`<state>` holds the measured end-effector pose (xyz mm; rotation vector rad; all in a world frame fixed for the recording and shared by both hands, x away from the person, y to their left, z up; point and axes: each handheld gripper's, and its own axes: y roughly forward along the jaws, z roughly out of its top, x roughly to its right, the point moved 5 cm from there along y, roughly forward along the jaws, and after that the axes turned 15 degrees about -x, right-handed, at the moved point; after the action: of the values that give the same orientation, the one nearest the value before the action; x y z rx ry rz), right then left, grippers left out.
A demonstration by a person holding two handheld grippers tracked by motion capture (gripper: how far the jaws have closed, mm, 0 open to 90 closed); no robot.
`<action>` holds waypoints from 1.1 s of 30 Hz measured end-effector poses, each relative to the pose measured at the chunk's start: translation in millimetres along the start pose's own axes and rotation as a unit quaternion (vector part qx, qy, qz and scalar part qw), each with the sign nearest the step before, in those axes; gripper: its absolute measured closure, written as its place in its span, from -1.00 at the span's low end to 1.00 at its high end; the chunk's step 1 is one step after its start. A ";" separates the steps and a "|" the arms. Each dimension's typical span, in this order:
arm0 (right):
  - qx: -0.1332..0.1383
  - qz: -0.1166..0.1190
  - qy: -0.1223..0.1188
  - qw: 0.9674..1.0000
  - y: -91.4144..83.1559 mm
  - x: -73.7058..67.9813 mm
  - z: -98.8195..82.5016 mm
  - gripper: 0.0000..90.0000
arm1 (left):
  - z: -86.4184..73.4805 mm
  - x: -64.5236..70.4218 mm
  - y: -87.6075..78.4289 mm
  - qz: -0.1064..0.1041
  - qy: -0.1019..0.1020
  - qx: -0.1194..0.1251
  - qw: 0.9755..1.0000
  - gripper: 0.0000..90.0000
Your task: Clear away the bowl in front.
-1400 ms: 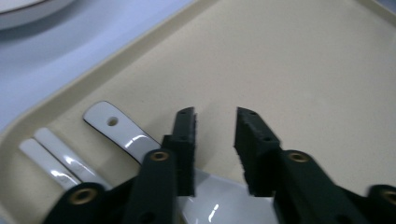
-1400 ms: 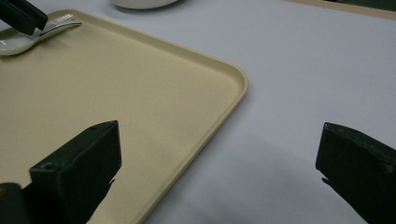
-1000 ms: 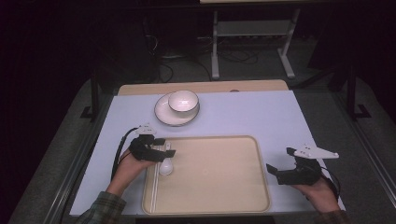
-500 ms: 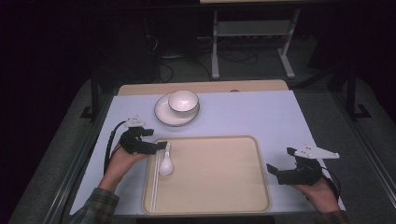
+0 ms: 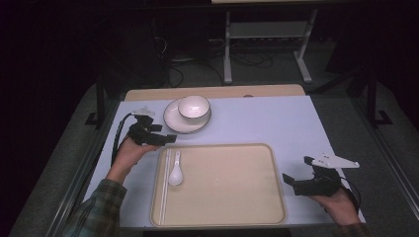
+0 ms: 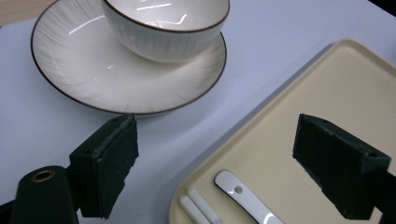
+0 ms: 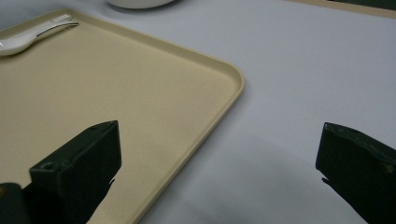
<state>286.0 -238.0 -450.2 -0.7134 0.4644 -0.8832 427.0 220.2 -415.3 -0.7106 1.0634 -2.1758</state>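
A white ceramic spoon (image 5: 174, 170) lies on the left part of a beige tray (image 5: 232, 197), next to a pair of white chopsticks (image 5: 164, 190) along the tray's left rim. My left gripper (image 5: 167, 138) hovers open just beyond the tray's far left corner, empty, between the spoon and a white plate (image 5: 170, 120). A white bowl (image 5: 193, 107) stands on that plate. In the left gripper view the plate (image 6: 93, 79) and bowl (image 6: 163, 28) are just ahead, and the spoon's handle (image 6: 247, 198) lies below the jaws. My right gripper (image 5: 292, 183) is open and empty off the tray's right edge.
The light blue table top (image 5: 267, 123) has bare room behind and to the right of the tray. A wooden strip (image 5: 212, 92) runs along its far edge. Beyond it stand a metal stand (image 5: 267, 44) and cables on the floor.
My left gripper has let go of the spoon on the tray and drawn back and away toward the plate. The right gripper has stayed put.
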 end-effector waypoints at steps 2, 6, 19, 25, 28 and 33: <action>0.001 0.000 0.002 1.000 -0.2 0.2 0.1 -1.00 | 7.7 -2.8 -0.9 0.001 -0.001 -0.003 1.000 -0.70; 0.000 0.001 0.001 1.000 0.3 0.0 0.1 -1.00 | 23.7 -9.0 -2.5 0.013 -0.005 -0.011 1.000 -0.70; 0.001 0.003 0.003 1.000 0.1 0.8 0.4 -1.00 | 72.0 -29.8 12.9 0.028 -0.030 -0.052 0.998 -0.67; 0.004 0.004 0.006 1.000 -0.8 1.9 0.0 -1.00 | 95.2 -40.6 23.0 0.038 -0.047 -0.063 0.996 -0.64; 0.005 0.007 0.007 1.000 -1.1 1.4 0.1 -1.00 | 99.2 -43.9 28.1 0.042 -0.054 -0.069 0.995 -0.59; 0.007 0.007 0.007 1.000 -1.3 1.0 0.4 -1.00 | 103.2 -50.9 45.3 0.048 -0.078 -0.077 0.993 -0.50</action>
<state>286.1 -239.2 -449.0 -0.6914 0.4743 -0.8768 544.7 183.0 -407.5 -0.8641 1.1665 -1.9388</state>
